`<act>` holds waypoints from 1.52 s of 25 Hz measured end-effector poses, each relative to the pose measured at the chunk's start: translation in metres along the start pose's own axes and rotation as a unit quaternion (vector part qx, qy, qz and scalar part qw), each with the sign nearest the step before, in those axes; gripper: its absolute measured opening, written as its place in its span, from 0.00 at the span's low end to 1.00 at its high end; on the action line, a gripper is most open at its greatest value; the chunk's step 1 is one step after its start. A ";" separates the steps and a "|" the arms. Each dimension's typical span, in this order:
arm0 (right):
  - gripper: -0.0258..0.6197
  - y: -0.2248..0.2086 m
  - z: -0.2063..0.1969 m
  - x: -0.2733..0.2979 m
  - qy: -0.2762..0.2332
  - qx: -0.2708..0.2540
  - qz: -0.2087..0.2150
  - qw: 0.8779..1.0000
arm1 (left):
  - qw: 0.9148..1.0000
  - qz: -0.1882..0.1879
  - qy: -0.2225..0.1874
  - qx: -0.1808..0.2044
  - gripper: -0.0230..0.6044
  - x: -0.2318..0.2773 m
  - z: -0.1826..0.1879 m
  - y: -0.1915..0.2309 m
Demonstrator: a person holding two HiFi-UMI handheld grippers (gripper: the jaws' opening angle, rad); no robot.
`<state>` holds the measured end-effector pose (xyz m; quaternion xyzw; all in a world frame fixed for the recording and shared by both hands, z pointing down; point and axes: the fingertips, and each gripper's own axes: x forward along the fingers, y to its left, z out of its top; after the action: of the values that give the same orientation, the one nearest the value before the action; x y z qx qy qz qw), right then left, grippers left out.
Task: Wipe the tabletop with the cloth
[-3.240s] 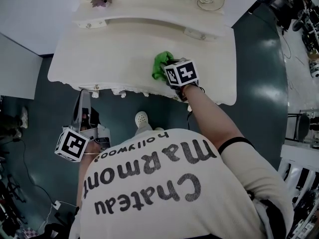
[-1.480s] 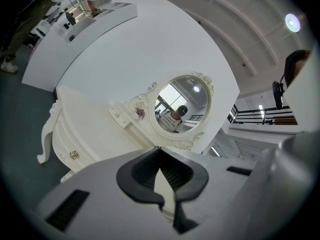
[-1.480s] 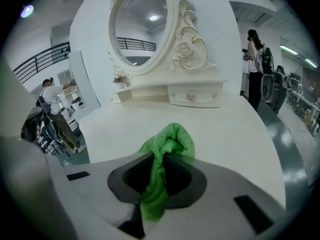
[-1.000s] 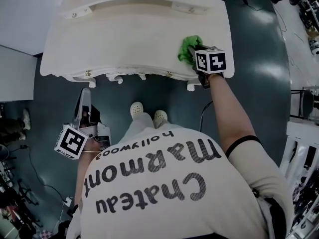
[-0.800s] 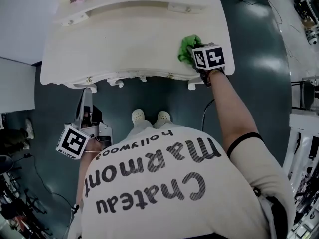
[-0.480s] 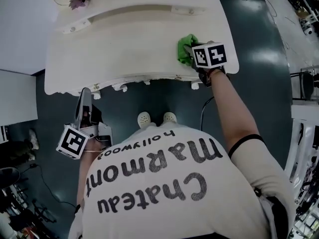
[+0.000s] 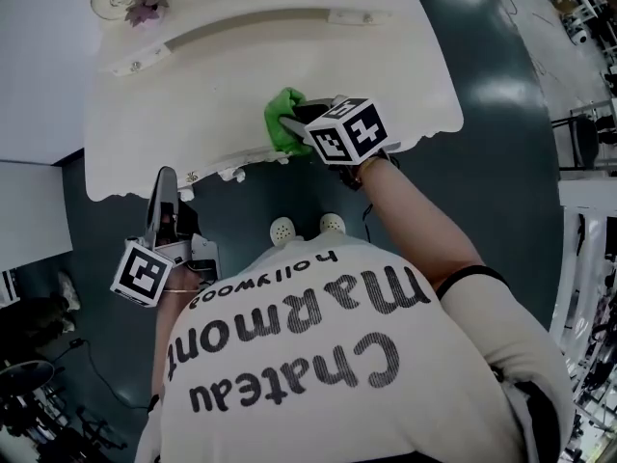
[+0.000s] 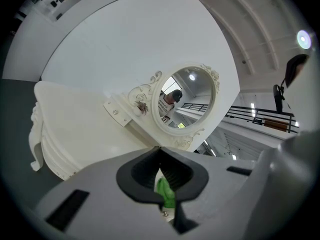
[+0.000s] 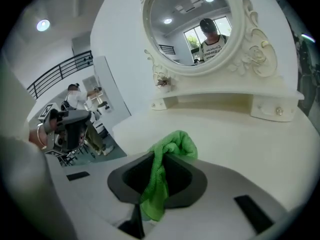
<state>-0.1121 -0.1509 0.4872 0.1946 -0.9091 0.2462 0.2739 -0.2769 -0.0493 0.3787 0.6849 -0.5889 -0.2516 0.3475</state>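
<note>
green cloth (image 9: 172, 143) is clamped in right claw (image 7: 299, 122) at bench (image 7: 193, 95) edge far from mirror (image 9: 192, 24); left claw (image 7: 164, 183) is closed on nothing, farther from mirror.

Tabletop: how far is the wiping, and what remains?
Done: the green cloth is gripped in the right gripper. In hand: it is held at the white tabletop, near the front edge. Left: no wiped trace shows, so the remaining area cannot be judged. The left gripper hangs shut, off the table.
</note>
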 end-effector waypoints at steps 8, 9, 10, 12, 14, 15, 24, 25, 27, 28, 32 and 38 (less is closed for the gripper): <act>0.15 -0.004 -0.028 0.051 0.053 -0.066 -0.044 0.995 | 1.000 0.006 -0.016 -0.007 0.05 -0.012 0.013 0.014; 0.15 -0.004 -0.028 0.052 0.058 -0.067 -0.047 0.995 | 1.000 0.006 -0.019 -0.008 0.05 -0.013 0.014 0.015; 0.15 -0.004 -0.028 0.052 0.063 -0.070 -0.050 0.994 | 1.000 0.005 -0.022 -0.009 0.05 -0.014 0.015 0.015; 0.15 -0.004 -0.029 0.052 0.068 -0.077 -0.054 0.993 | 1.000 0.003 -0.028 -0.013 0.05 -0.014 0.016 0.013; 0.15 -0.004 -0.031 0.052 0.066 -0.073 -0.054 0.994 | 0.999 -0.003 -0.032 -0.014 0.05 -0.012 0.015 0.009; 0.15 -0.005 -0.032 0.051 0.063 -0.068 -0.053 0.994 | 0.999 -0.006 -0.034 -0.014 0.05 -0.010 0.014 0.006; 0.15 -0.027 -0.042 0.027 0.070 -0.042 -0.053 0.995 | 0.999 -0.014 -0.041 -0.011 0.05 0.001 0.010 -0.018; 0.15 -0.030 -0.042 0.025 0.069 -0.039 -0.050 0.996 | 0.999 -0.014 -0.042 -0.010 0.05 0.003 0.009 -0.019; 0.15 -0.035 -0.041 0.021 0.064 -0.032 -0.049 0.996 | 0.999 -0.016 -0.041 -0.009 0.05 0.007 0.009 -0.022; 0.15 -0.038 -0.041 0.019 0.062 -0.030 -0.051 0.996 | 0.999 -0.017 -0.040 -0.009 0.05 0.009 0.008 -0.023; 0.15 -0.050 -0.044 0.009 0.056 -0.019 -0.059 0.997 | 0.999 -0.021 -0.036 -0.011 0.05 0.019 0.002 -0.026; 0.15 -0.070 -0.051 -0.010 0.051 -0.002 -0.074 0.996 | 0.999 -0.038 -0.025 -0.011 0.05 0.036 -0.008 -0.039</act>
<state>-0.0498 -0.1764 0.5428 0.2482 -0.8776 0.2334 0.3373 -0.2395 -0.0810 0.3562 0.6965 -0.5682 -0.2880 0.3303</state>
